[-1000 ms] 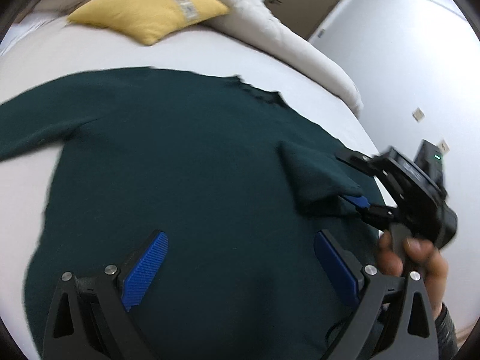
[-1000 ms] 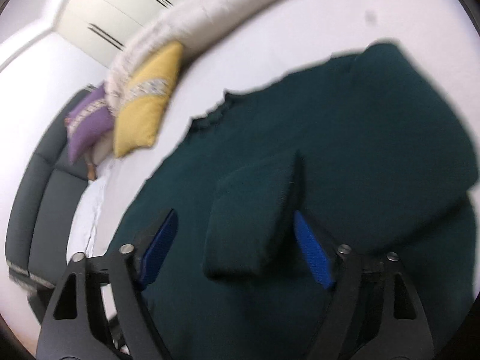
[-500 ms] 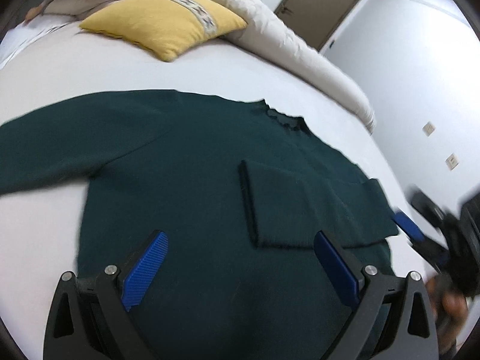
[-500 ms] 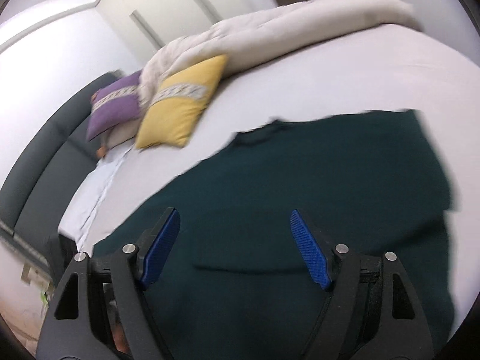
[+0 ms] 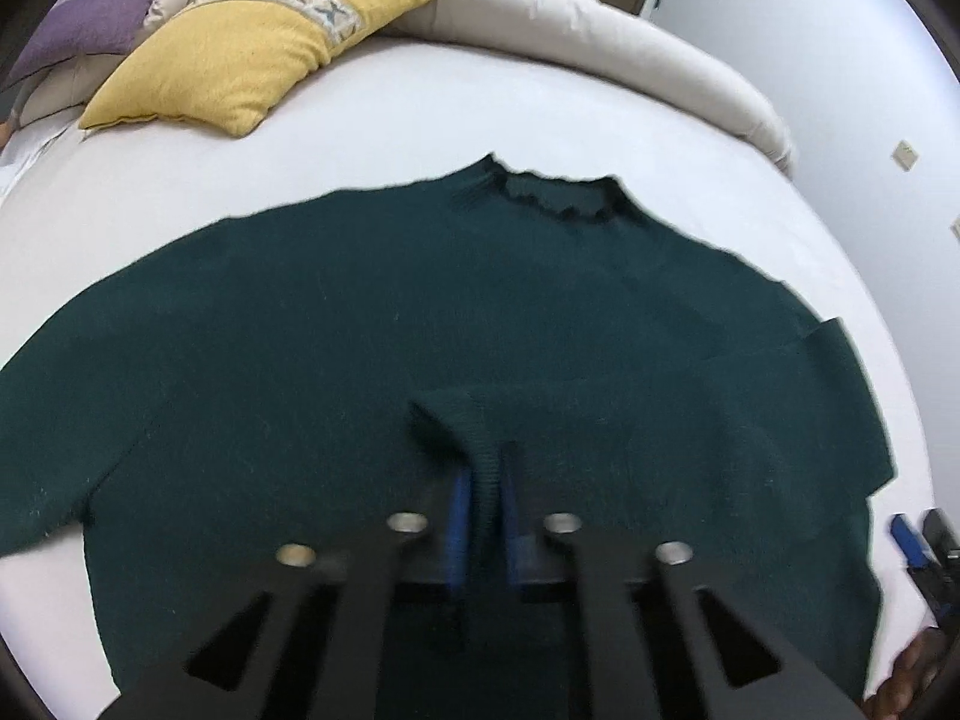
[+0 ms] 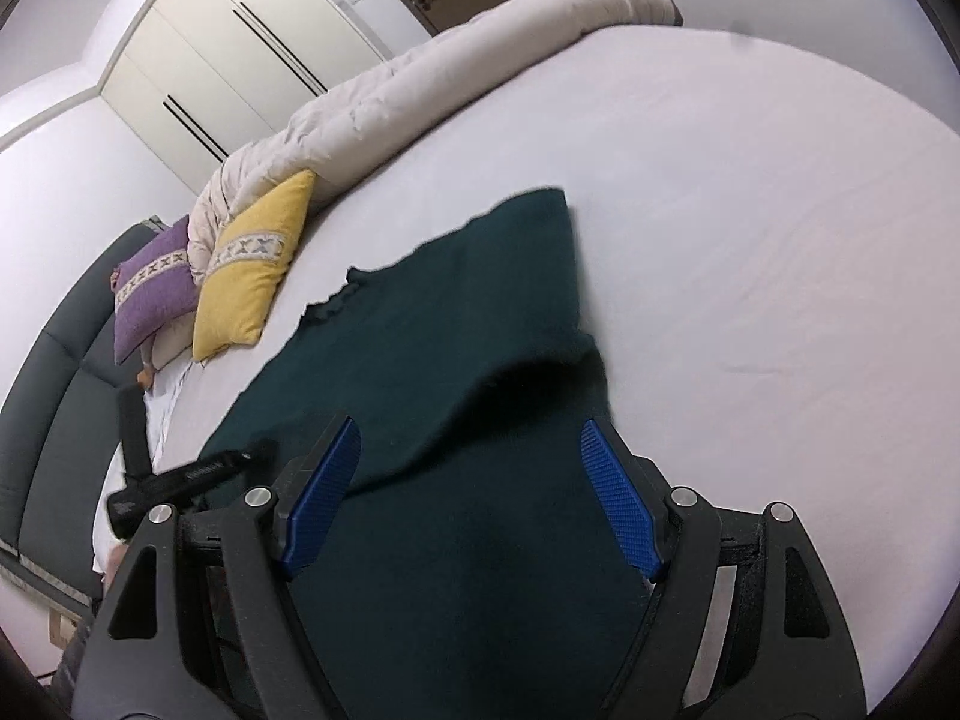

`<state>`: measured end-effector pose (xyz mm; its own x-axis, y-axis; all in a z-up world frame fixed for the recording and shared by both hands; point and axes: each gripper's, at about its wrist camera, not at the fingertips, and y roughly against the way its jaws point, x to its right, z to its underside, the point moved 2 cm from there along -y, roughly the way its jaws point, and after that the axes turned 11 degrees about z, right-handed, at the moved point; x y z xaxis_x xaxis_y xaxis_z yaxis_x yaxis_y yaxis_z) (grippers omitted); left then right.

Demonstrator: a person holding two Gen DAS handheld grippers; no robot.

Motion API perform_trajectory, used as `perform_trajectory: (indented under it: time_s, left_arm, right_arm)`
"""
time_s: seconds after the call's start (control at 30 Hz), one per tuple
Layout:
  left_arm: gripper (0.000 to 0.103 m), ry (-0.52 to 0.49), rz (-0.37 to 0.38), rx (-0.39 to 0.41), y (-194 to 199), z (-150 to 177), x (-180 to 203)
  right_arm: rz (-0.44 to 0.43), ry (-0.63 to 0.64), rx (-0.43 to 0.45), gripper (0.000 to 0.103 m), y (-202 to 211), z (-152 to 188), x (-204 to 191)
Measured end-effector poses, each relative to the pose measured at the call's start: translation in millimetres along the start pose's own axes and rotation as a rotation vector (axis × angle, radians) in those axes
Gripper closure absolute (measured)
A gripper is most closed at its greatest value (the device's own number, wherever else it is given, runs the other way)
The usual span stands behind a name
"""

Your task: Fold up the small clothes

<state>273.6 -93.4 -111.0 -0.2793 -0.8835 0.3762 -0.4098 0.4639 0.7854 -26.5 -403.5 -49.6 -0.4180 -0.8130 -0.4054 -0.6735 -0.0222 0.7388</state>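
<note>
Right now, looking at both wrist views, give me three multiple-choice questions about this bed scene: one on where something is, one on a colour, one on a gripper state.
1. Where does the yellow pillow lie?
A. On the sweater
B. On the bed beyond the sweater's collar
C. On the floor

2. What colour is the sweater?
A. Dark green
B. Red
C. White

3. How does the left gripper stand?
A. Wide open over bare sheet
B. Out of view
C. Shut on a fold of the sweater

Answers:
1 B, it rests on the white sheet past the collar.
2 A, the knit is dark green in both views.
3 C, the blue pads pinch a ridge of cloth.
</note>
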Motion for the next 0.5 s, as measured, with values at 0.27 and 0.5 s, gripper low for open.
perform_trajectory:
  time_s: [0.27, 0.5]
  left_arm:
    - [0.095, -0.075, 0.045, 0.202, 44.8, -32.6, 7.4]
    - [0.093, 0.037, -0.012, 0.091, -17.2, -31.8, -53.9]
  right_arm:
    - [0.068, 0.018, -0.008, 0.028, -19.4, 1.9, 0.0]
    - [0.138, 0.039, 0.036, 0.028, -18.5, -31.1, 3.0]
